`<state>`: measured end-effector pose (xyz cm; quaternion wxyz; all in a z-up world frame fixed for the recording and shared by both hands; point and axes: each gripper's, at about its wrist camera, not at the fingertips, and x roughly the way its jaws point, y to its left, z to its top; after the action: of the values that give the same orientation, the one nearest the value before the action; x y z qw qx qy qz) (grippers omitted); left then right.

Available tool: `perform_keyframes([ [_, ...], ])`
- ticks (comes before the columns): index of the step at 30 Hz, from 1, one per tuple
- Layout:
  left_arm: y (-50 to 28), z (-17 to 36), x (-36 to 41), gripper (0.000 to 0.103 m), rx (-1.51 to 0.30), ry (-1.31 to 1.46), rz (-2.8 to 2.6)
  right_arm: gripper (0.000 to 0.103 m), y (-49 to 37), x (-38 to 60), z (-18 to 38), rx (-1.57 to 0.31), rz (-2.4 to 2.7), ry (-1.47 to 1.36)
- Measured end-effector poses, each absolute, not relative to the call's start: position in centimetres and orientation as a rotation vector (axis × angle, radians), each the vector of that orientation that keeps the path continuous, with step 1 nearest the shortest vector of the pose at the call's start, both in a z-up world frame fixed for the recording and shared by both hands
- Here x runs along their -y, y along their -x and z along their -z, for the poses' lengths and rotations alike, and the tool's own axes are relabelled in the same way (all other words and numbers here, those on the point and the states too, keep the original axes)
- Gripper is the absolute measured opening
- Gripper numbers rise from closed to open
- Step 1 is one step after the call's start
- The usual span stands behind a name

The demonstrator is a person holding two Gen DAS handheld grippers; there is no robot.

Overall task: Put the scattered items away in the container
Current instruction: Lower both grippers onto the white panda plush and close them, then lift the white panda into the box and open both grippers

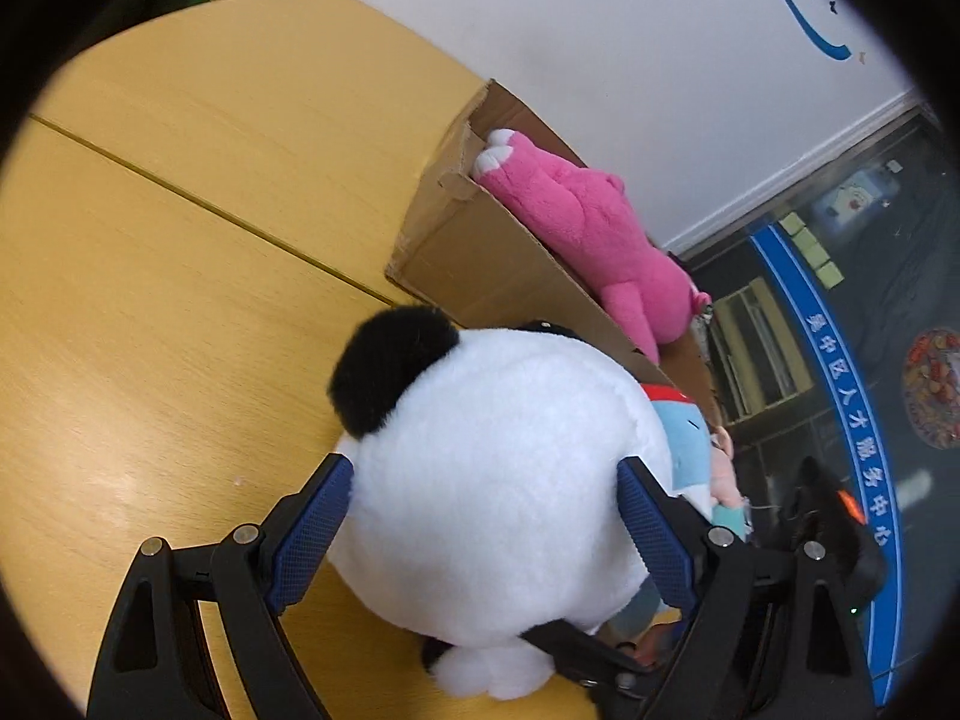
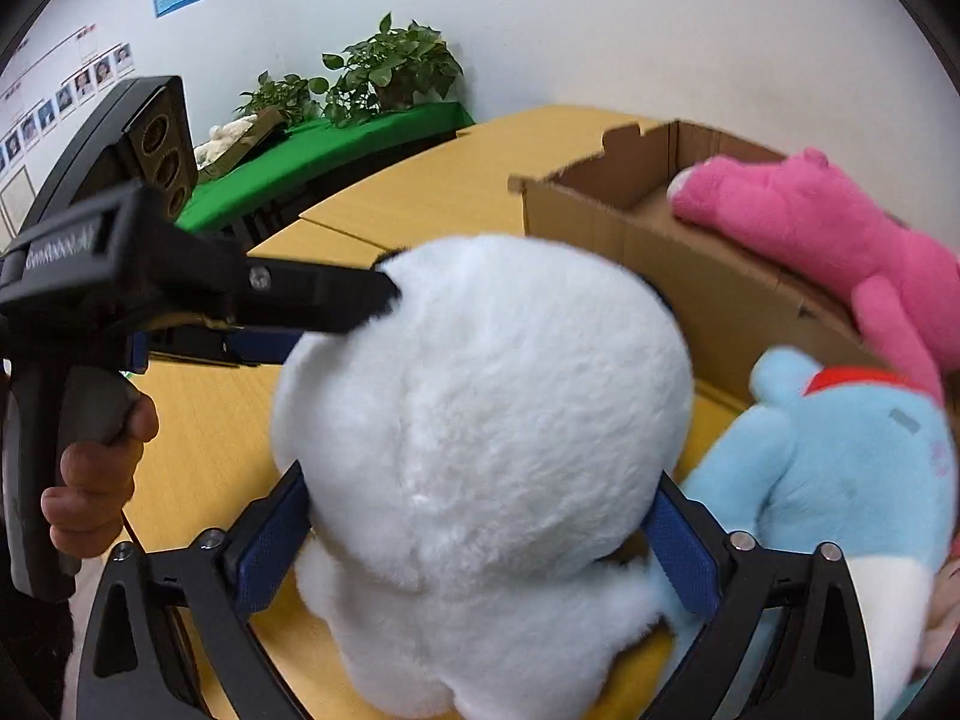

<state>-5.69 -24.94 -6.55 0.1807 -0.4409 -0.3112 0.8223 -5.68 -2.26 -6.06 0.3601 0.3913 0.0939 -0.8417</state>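
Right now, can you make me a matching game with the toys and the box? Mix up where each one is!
Things:
1. panda plush
2. pink plush
3. light blue plush
4. cardboard box

Places:
A. draped over the box's edge
B. standing open on the yellow table
C. between the pads of both hand-held grippers
D. lying on the table beside the panda, in front of the box

Pairs: 1-C, 2-A, 3-D, 4-B
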Motion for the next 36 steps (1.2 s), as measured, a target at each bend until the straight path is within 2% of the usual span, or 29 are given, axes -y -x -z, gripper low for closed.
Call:
perform_keyframes([
  [3,5.5,6.1,24.0,0.078,0.816,1.239,-2.315,0.091,4.9,2.0,6.2,-0.223,2.186,-0.997],
  [5,5.6,5.4,23.7,0.064,0.789,1.231,-2.325,0.084,4.8,1.4,6.0,-0.170,2.191,-1.006],
  [8,5.5,3.6,23.1,0.053,0.737,1.193,-2.357,0.074,4.4,1.0,5.5,-0.092,2.189,-1.003],
  [12,5.8,-1.0,21.9,0.050,0.640,1.079,-2.380,0.070,3.8,0.1,3.1,0.007,2.228,-0.952],
  [17,8.5,-9.6,19.9,0.050,0.453,0.889,-2.403,0.069,5.1,-1.4,-4.6,0.063,2.338,-0.780],
  [22,14.1,-18.0,17.3,0.051,0.246,0.730,-2.416,0.069,9.2,-2.5,-12.2,0.082,2.465,-0.592],
  [25,18.5,-20.0,16.2,0.051,0.197,0.712,-2.415,0.069,12.7,-2.9,-14.4,0.136,2.502,-0.555],
  [30,25.2,-16.9,16.5,0.050,0.209,0.805,-2.367,0.069,19.1,-2.4,-12.6,0.231,2.555,-0.626],
  [36,32.2,-5.5,17.4,0.050,0.292,1.066,-2.275,0.069,24.2,-1.2,-2.9,0.436,2.539,-0.912],
])
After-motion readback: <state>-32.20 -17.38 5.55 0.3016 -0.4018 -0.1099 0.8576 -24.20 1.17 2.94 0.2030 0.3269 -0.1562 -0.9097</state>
